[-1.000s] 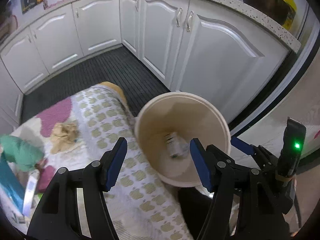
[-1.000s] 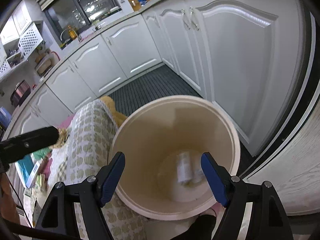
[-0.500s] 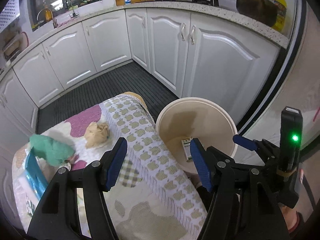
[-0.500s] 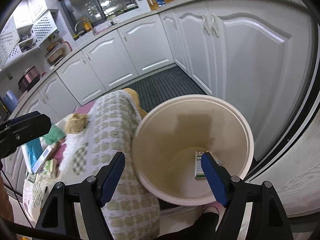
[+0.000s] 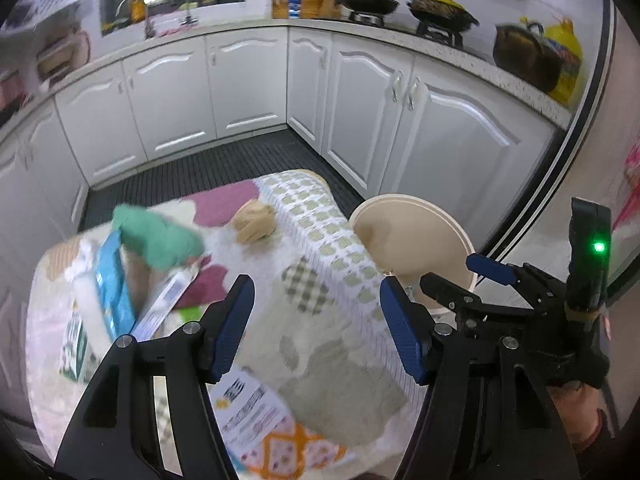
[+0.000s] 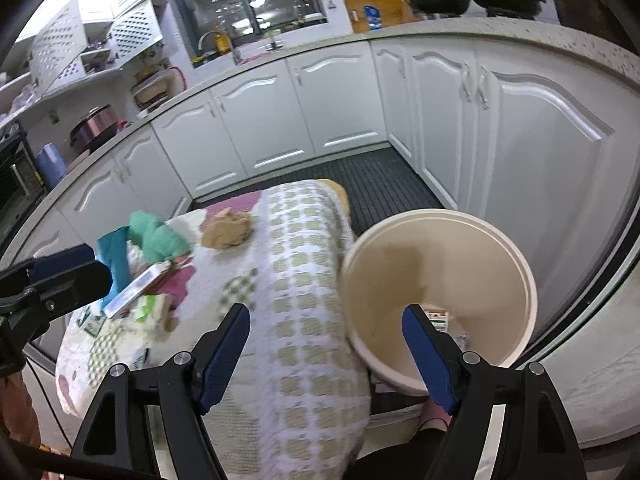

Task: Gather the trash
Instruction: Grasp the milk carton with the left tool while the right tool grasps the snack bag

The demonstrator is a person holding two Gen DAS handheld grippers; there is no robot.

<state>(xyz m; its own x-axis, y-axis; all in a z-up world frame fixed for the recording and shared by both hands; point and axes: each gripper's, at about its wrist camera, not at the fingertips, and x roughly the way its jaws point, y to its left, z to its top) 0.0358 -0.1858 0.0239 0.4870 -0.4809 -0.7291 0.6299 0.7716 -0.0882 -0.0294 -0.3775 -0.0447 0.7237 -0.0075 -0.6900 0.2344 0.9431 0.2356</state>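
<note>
Pulled back and up from the bin [image 6: 438, 292] since a second ago, both views now swung toward the tabletop [image 5: 320, 264] and its patterned cloth, with far more litter in sight. Left gripper [image 5: 316, 326] empty, fingers spread wide; right gripper [image 6: 326, 356] likewise wide and holding nothing. Trash scattered on the cloth's far-left part: a crumpled tan paper ball [image 5: 254, 224], a green wad [image 5: 160, 240], a blue flat pack [image 5: 114, 292], a long white box [image 5: 164, 308], a printed leaflet [image 5: 248, 404] close under the left fingers. Paper ball and green wad probably feather-light and soft, likely to squash under any squeeze; best pinched across the bulging middle. Boxes stiffer, perhaps slick, better taken across the narrow width near one end. Leaflet flat against the cloth, likely hard to lift; an edge catch or a slide toward the tabletop rim probably needed. Bin standing just beside the tabletop's right edge, open-topped, mostly bare inside, with a small printed carton [image 6: 438, 316] and something crinkly beside it at the bottom, partly hidden by the right finger.
</note>
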